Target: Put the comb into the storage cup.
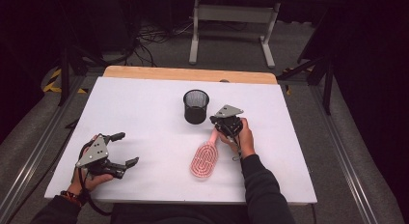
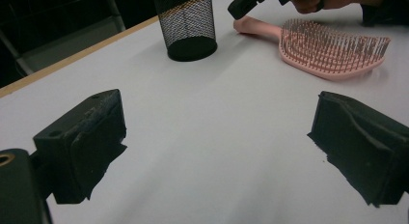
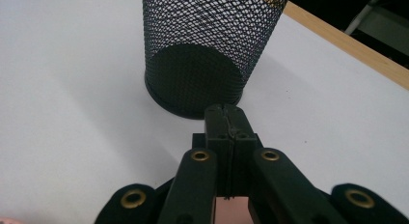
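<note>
I am pinching my right tool (image 1: 223,129) closed over the pink hairbrush (image 1: 204,161) handle, lining it toward the mesh cup (image 1: 196,106), left tool (image 1: 123,148) waiting wide.

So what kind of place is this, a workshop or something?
Probably a lab or recording studio: a white table stands amid dark curtains, loose floor cables and metal stands, and a person works with handheld grippers beside a pink hairbrush.

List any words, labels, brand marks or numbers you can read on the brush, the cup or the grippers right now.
None: no readable text in any view.
Pink hairbrush: no print or logo visible.
Black mesh pen cup: bare mesh, no label.
Left gripper and right gripper: plain black jaws and grey plates, no markings visible.
</note>
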### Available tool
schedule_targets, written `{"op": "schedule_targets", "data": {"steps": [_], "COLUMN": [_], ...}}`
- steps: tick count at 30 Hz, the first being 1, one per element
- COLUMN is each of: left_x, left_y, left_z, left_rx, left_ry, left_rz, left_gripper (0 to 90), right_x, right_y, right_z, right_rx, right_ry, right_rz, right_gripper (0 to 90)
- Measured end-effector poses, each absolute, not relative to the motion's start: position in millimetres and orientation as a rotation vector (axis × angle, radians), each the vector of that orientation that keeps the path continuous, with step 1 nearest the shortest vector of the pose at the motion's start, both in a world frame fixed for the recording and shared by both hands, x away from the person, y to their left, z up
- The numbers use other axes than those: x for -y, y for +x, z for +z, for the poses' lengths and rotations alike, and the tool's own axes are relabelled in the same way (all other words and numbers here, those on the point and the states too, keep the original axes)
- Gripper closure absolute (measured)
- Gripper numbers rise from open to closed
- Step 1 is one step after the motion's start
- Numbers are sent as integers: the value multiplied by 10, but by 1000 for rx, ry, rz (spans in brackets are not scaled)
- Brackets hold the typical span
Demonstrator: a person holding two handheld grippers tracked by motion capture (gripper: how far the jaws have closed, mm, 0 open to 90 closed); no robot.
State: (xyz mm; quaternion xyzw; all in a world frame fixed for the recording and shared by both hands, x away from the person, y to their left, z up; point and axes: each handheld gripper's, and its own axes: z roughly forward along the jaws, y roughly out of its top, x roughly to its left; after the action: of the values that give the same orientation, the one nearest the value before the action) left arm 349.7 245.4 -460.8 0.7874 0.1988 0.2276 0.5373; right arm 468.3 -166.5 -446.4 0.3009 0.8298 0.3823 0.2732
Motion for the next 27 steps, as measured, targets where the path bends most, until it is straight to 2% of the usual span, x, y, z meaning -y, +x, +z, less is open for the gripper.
{"op": "schedule_targets", "data": {"steps": [27], "left_x": [-2445], "left_y": [3500], "left_z": [-4610], "left_rx": [-465], "left_ry": [1889], "left_rz": [547], "left_gripper": [62], "right_x": [1672], "right_y": [4685], "right_z": [-4500], "right_rx": [-2237], "right_ry": [824], "right_rz": [997], "right_gripper": [899]}}
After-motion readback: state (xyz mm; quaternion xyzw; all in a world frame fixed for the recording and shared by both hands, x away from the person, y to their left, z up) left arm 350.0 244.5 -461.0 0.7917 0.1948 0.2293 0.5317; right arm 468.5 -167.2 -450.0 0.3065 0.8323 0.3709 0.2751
